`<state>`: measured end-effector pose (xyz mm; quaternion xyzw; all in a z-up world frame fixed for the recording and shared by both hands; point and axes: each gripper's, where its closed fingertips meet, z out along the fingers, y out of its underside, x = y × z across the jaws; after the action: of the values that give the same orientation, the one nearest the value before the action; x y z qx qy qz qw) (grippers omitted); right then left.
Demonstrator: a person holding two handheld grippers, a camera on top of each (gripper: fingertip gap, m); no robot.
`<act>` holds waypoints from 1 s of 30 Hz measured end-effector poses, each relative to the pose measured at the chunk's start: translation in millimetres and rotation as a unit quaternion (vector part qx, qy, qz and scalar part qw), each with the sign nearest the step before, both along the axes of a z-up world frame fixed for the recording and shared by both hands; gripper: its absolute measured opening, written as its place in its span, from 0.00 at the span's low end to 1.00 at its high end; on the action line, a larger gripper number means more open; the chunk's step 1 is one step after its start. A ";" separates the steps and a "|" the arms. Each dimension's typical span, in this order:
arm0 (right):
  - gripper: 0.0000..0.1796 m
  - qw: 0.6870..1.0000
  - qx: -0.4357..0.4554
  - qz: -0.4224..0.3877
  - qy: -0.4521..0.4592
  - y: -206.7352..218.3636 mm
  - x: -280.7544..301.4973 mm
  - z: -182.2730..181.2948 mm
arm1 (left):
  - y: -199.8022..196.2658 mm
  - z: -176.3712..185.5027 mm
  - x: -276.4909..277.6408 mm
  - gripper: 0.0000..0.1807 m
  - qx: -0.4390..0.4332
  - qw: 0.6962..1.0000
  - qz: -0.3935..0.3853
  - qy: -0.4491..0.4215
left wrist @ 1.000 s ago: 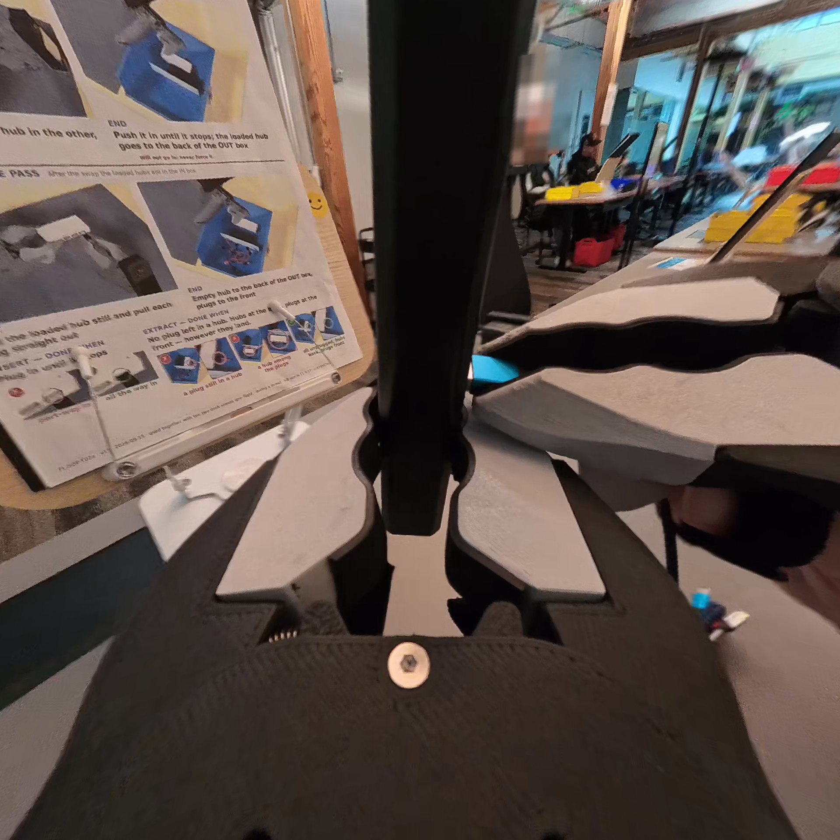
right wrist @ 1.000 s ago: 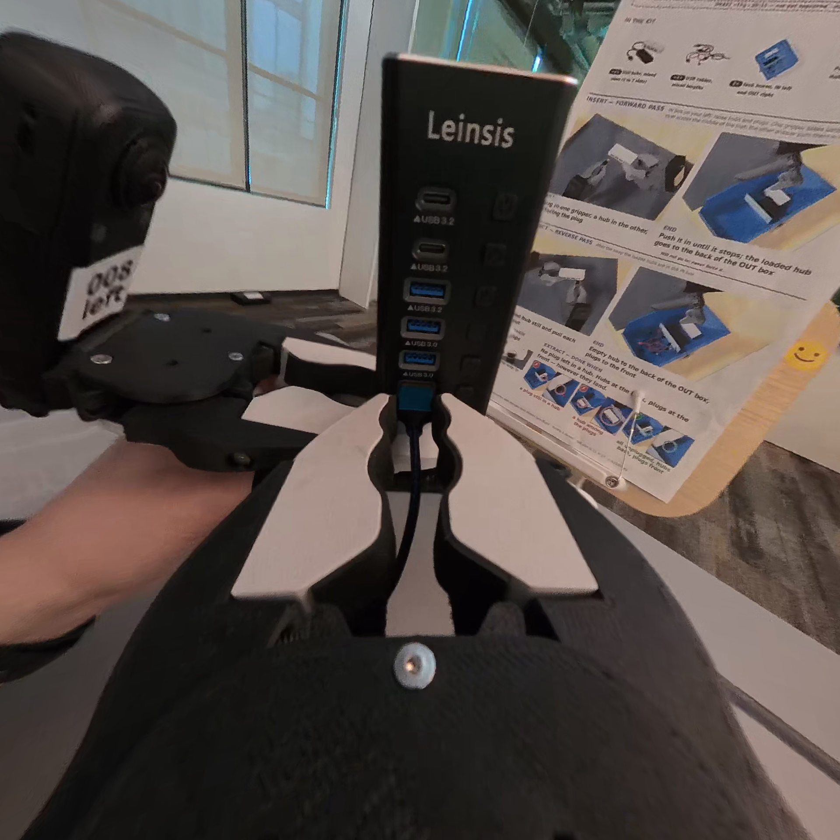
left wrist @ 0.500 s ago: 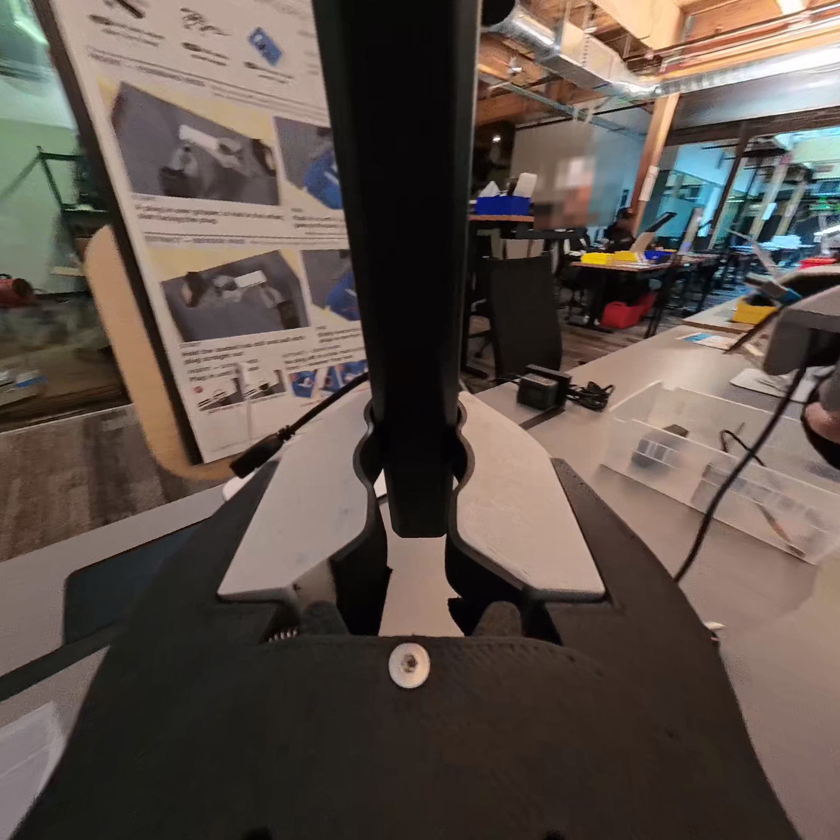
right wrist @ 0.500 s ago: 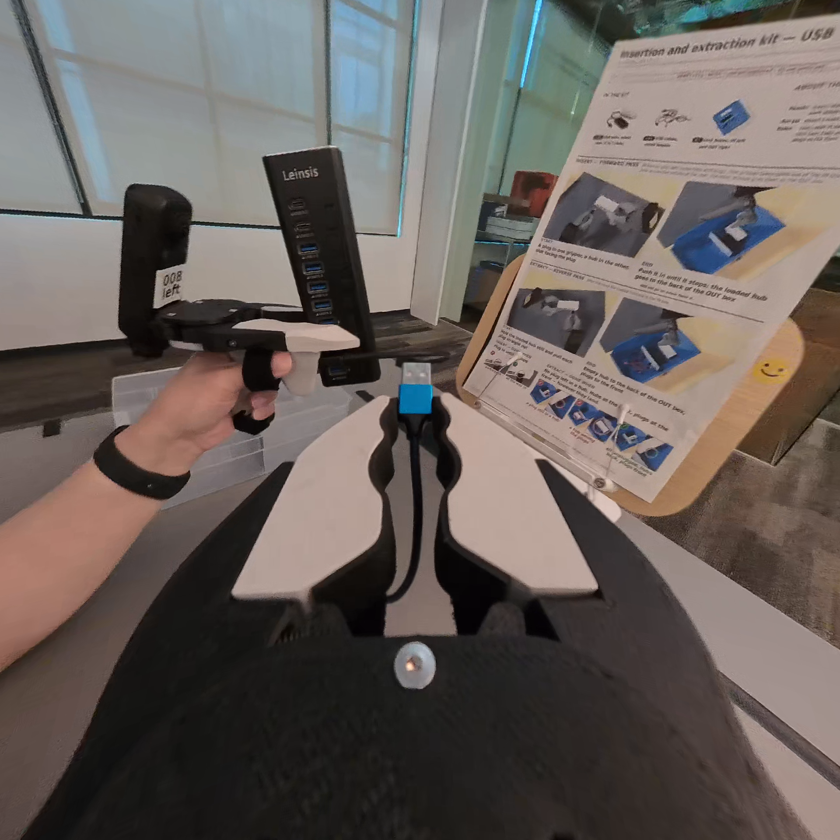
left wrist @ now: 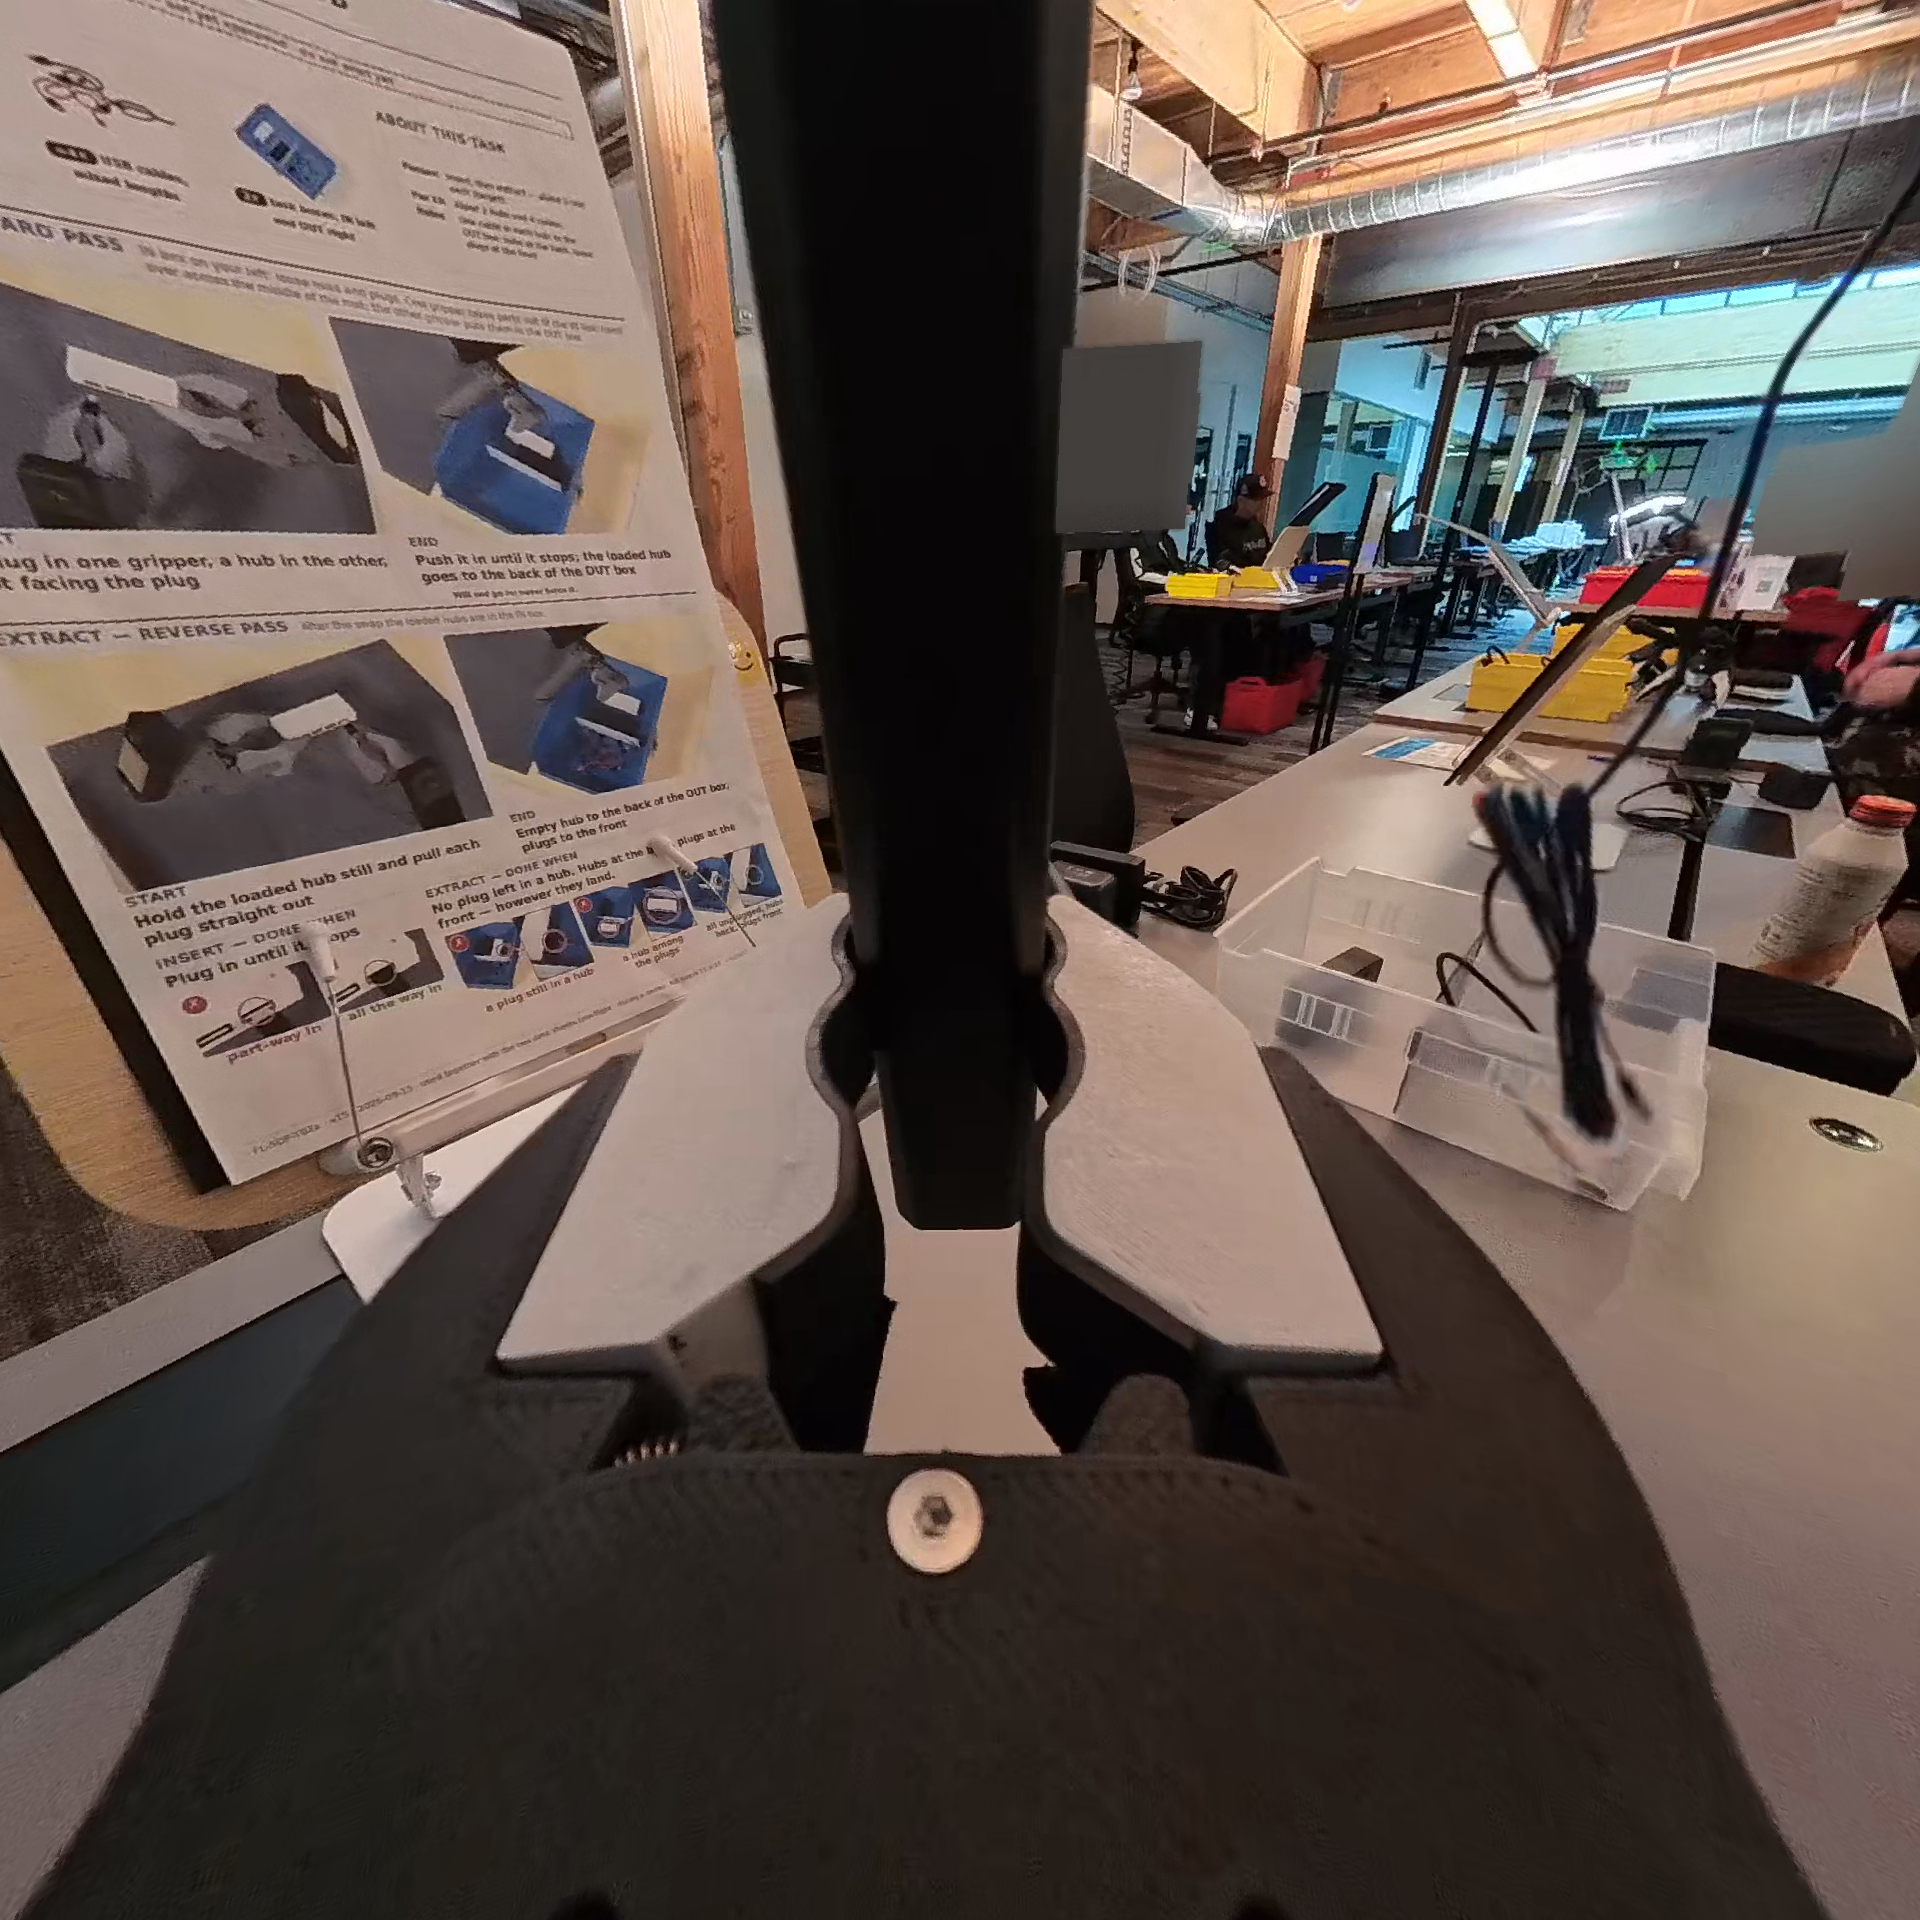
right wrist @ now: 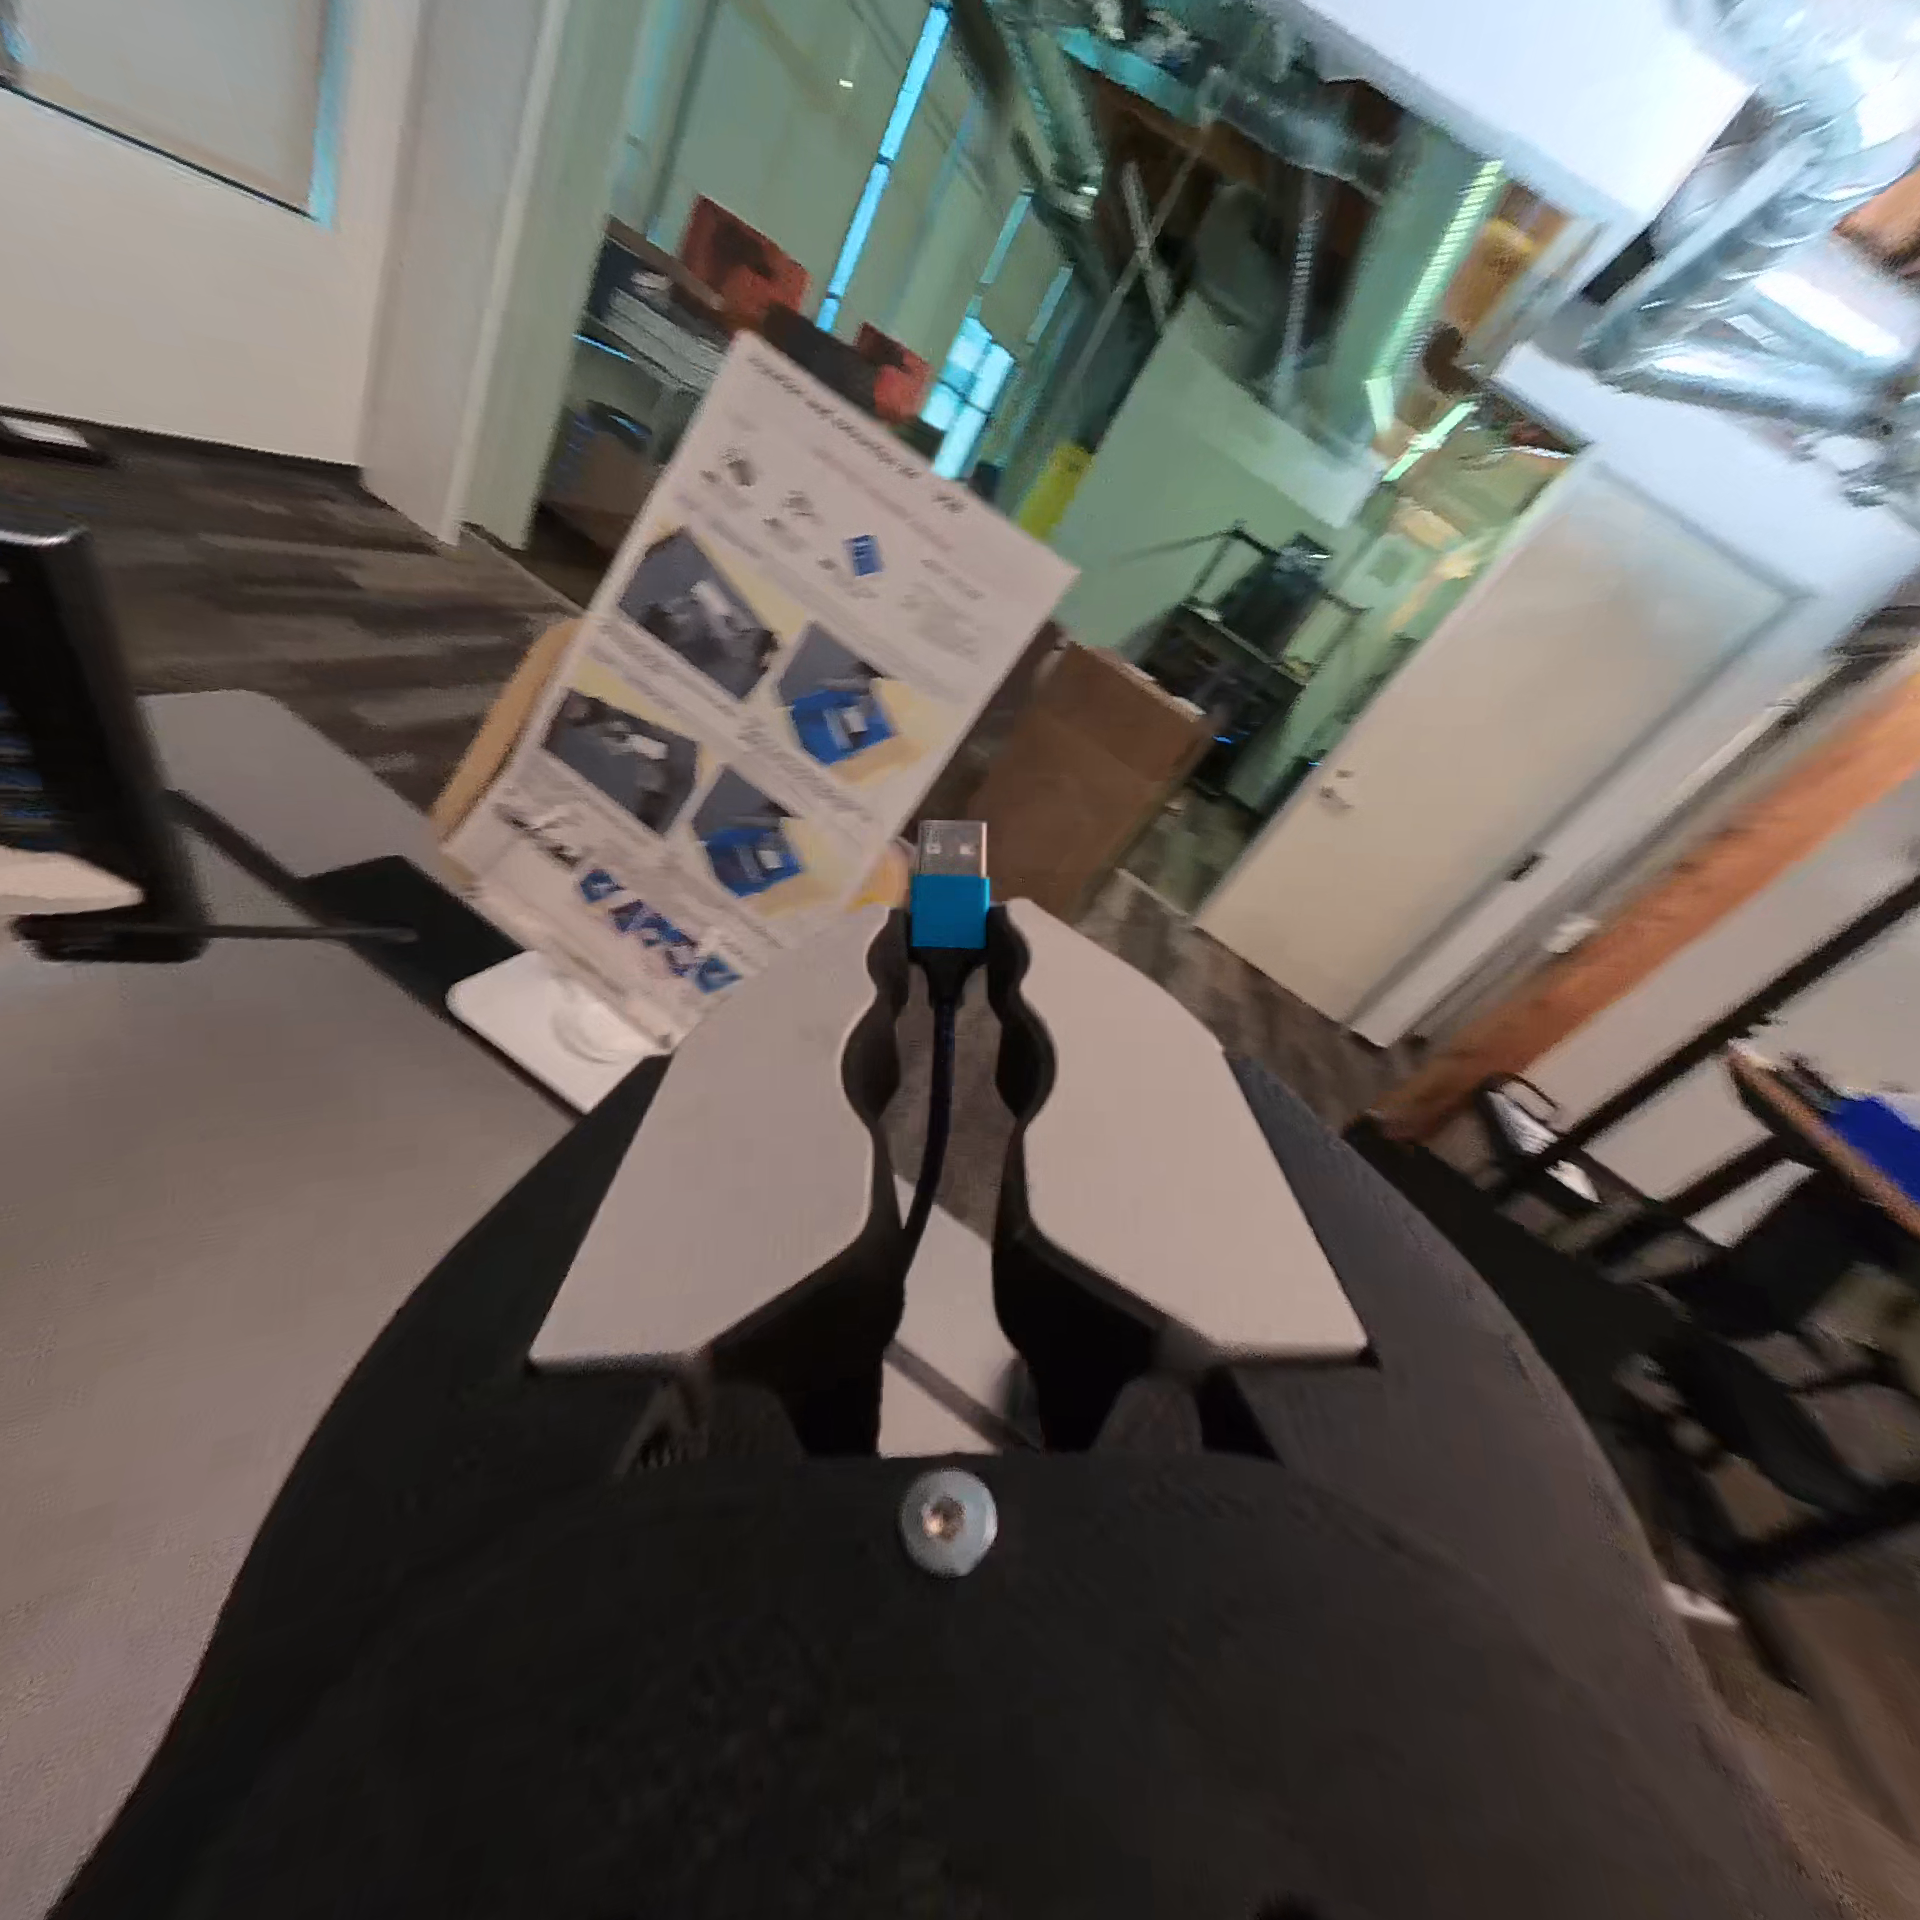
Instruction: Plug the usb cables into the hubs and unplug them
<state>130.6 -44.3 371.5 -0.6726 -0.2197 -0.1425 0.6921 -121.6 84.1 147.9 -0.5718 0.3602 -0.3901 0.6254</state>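
Over a grey table point(left wrist: 1558, 1351) (open-plan workshop), left gripper point(left wrist: 948, 997) clamps hub point(left wrist: 925, 520), right gripper point(right wrist: 948, 935) clamps plug point(right wrist: 950, 883).

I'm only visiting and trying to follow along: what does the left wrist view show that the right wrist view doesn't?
Only the left wrist view shows the left gripper shut on the black hub, a clear box on the table and a dangling dark cable bundle.

Only the right wrist view shows the right gripper shut on the blue USB plug, its metal tip bare.

Both show the instruction sheet.
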 end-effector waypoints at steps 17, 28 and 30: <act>0.08 0.982 -0.142 -0.121 0.005 -20.9 181.9 -97.9 | -21.5 -10.8 32.1 0.14 -0.004 0.998 -0.047 0.029; 0.08 0.901 -0.409 0.002 0.145 -66.1 198.1 -341.0 | -32.2 -20.4 51.4 0.14 -0.006 0.996 -0.070 0.051; 0.08 0.874 -0.457 -0.044 0.157 -75.8 219.5 -390.1 | -34.9 -21.3 54.5 0.14 -0.006 0.996 -0.076 0.054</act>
<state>350.1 -120.1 -18.6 -0.9364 -0.1190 0.0510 0.3260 -67.1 49.2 126.6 -0.5666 0.4331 -0.4071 0.5706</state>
